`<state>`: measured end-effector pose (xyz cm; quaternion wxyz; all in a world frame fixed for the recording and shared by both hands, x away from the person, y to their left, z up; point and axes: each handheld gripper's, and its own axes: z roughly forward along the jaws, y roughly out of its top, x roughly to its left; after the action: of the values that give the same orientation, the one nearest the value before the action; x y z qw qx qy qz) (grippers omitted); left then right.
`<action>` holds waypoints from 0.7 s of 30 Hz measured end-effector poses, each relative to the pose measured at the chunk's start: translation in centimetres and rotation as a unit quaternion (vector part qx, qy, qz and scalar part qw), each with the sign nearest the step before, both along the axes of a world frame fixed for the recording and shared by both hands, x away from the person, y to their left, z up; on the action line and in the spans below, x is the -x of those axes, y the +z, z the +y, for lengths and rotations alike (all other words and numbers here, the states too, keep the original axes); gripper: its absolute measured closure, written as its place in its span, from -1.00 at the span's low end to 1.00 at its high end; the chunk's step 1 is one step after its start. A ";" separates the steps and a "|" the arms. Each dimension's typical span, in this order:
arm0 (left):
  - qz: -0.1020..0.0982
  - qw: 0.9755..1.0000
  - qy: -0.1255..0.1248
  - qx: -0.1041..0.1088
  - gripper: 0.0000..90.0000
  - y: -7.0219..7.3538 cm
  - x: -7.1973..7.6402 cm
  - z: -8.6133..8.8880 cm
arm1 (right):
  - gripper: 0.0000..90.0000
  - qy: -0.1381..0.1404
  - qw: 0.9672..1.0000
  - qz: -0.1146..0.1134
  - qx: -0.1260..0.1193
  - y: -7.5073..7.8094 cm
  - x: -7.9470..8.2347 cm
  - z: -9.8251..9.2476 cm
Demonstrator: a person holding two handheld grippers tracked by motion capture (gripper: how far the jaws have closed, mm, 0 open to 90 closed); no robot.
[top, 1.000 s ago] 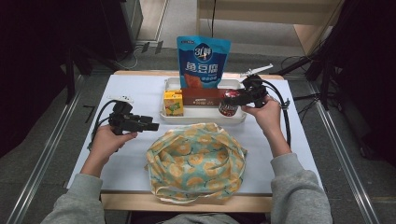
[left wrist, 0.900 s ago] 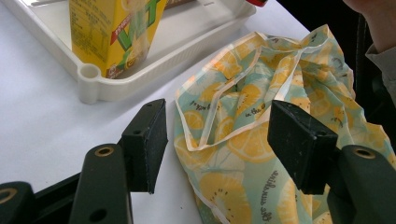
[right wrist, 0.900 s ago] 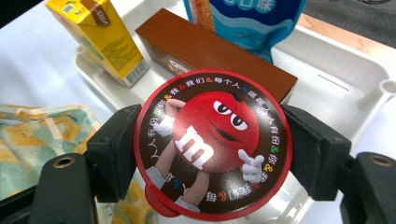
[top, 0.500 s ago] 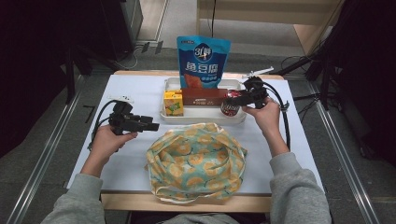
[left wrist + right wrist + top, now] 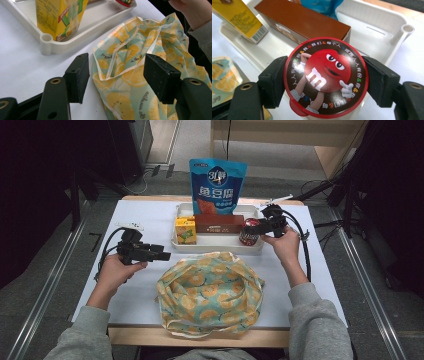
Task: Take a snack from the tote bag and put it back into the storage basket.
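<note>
We log the white table (image 5: pixel 150 220) first, then the floppy teal cloth bag printed with orange and lemon slices (image 5: pixel 210 292) lying open at its near middle. Nothing shows inside the bag yet, so we judge packing is at its start.

Beyond the bag sits the shallow white plastic tray (image 5: pixel 220 246), still holding all four items: a tall blue snack pouch (image 5: pixel 217 187) at the far edge with Chinese characters and "31" legible, a long brown carton (image 5: pixel 219 223) with wording too blurred to read, a yellow drink carton (image 5: pixel 185 230) at left showing part of "Vita", and a round red-lidded candy tub (image 5: pixel 325 75) at right.

The right gripper (image 5: pixel 325 82) has its jaws clamped on the tub's sides; the lid bears the "m" mark, a red character and a ring of Chinese text.

The left gripper (image 5: pixel 116 75), jaws apart and empty, hovers beside the bag's left rim.
</note>
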<state>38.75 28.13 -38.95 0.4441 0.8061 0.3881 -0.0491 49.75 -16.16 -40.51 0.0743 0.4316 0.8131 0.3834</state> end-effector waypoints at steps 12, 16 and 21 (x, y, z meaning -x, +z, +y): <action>0.001 1.000 0.000 0.000 -0.15 -0.1 0.0 -0.1 | -0.40 0.001 1.000 0.008 0.019 -1.6 -0.2 -0.3; 0.002 1.000 -0.002 -0.001 -0.15 -0.1 -0.1 -0.1 | -0.40 0.002 1.000 -0.001 0.020 -1.8 0.0 -0.4; 0.003 1.000 -0.004 -0.001 -0.15 -0.2 -0.3 -0.2 | -0.41 0.004 1.000 -0.012 0.020 -2.0 0.2 -0.5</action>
<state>39.01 27.90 -39.12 0.4418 0.8078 0.3865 -0.0529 49.60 -16.63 -42.54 0.0908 0.4221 0.8214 0.3727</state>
